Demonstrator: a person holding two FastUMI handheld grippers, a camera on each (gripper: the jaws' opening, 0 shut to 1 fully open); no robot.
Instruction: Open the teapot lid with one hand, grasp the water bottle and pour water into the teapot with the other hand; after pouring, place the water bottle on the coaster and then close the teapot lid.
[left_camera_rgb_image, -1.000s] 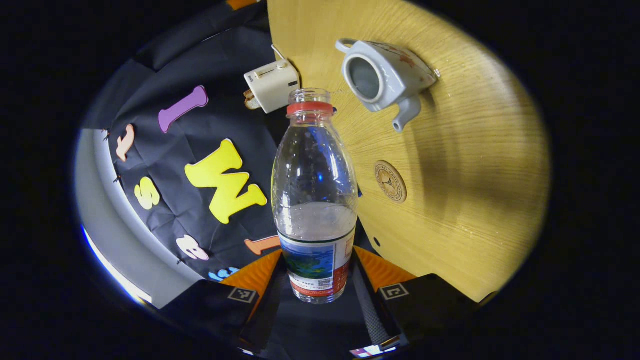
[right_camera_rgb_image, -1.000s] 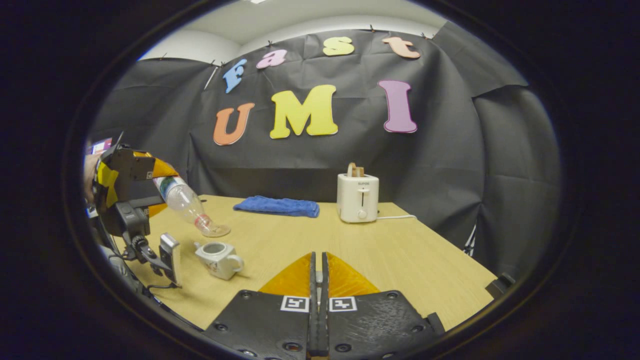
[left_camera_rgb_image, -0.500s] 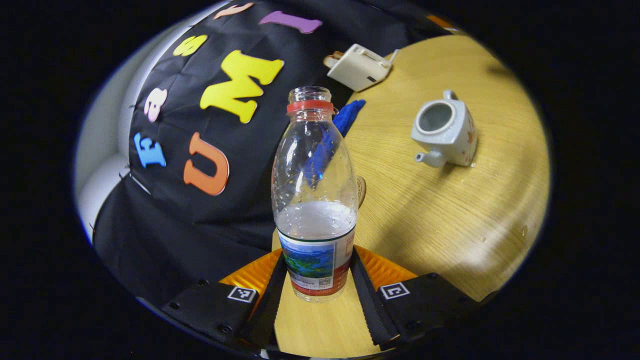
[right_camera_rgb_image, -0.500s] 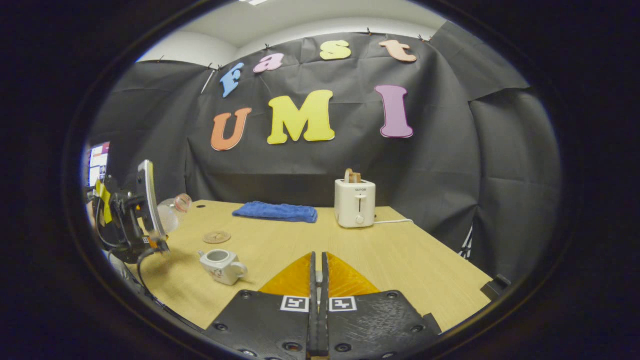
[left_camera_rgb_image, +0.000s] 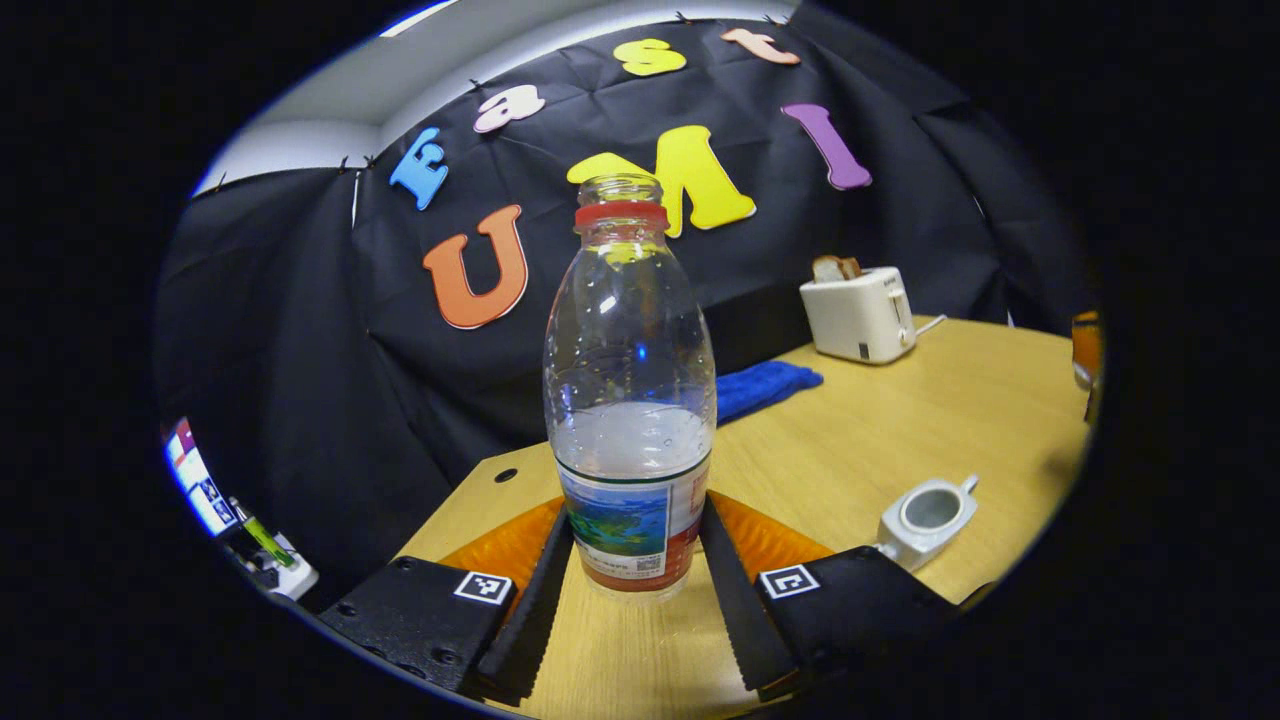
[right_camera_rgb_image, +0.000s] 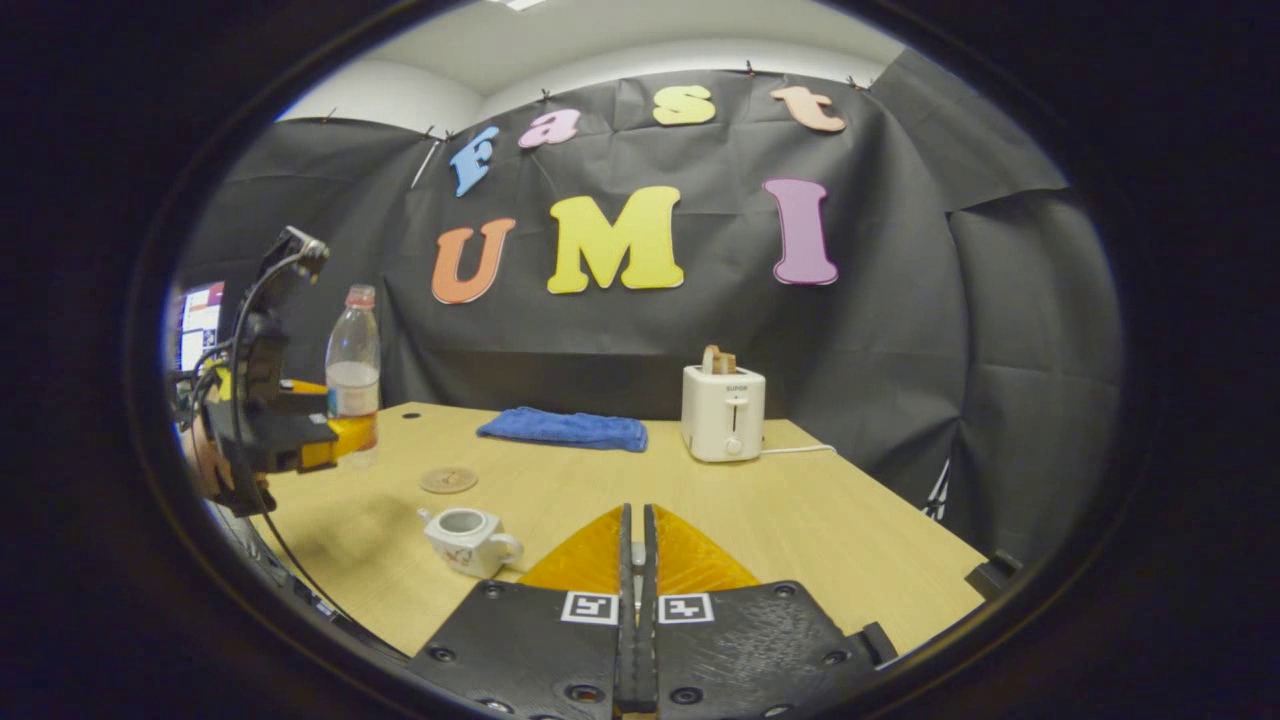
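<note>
Even overhead light, sharp centre, fisheye-bent edges, perhaps slight rim blur.

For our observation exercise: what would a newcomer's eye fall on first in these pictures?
First, the clear plastic water bottle with a red neck ring, uncapped and upright, clamped in the left gripper at the table's near left. Next, the small white lidless teapot on the light wooden table, then the white toaster near the back.

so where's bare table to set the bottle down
Widest bare table is right of the teapot, in front of the toaster and the cloth. A smaller patch lies between cloth and coaster. It is crowded at the left, where the left gripper holds the bottle near coaster and teapot.
</note>
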